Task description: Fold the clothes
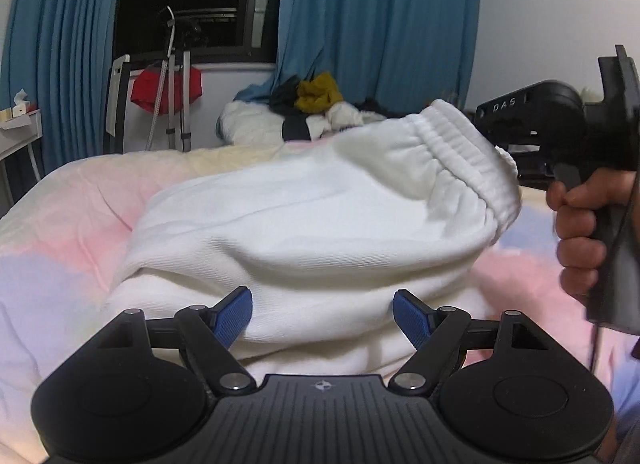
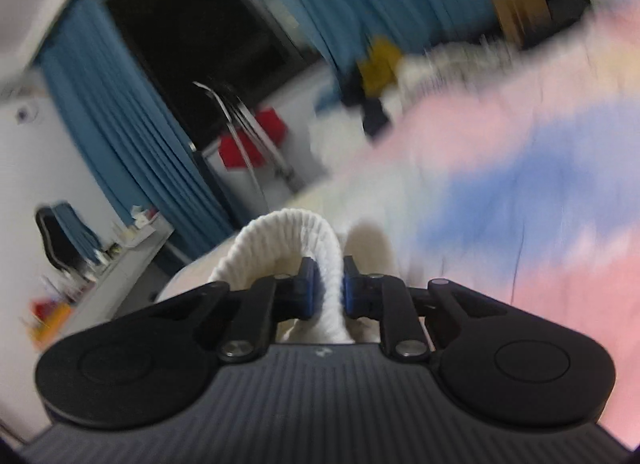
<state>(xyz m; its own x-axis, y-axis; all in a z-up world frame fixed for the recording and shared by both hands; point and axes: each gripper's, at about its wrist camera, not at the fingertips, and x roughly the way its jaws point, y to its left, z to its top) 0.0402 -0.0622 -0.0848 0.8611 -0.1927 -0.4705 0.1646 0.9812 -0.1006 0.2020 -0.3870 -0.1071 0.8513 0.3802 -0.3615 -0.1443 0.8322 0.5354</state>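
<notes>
A white garment (image 1: pixel 312 215) with a ribbed elastic waistband (image 1: pixel 460 147) lies bunched on the pastel pink, blue and yellow bed cover (image 1: pixel 72 223). Its waistband end is lifted at the right. My left gripper (image 1: pixel 324 316) is open at the near fold, and the cloth bulges between its blue pads (image 1: pixel 236 316) without being pinched. In the blurred right wrist view my right gripper (image 2: pixel 326 284) is shut on the white waistband (image 2: pixel 288 223), which arches up to the left. A hand (image 1: pixel 580 223) holds that gripper's black body (image 1: pixel 552 119) at the right edge.
A pile of clothes (image 1: pixel 316 103), mustard, black and white, sits at the far end of the bed. Beyond stand a drying rack with a red garment (image 1: pixel 166 89), blue curtains (image 1: pixel 380 23) and a dark window. A white desk (image 1: pixel 16 131) is at the left edge.
</notes>
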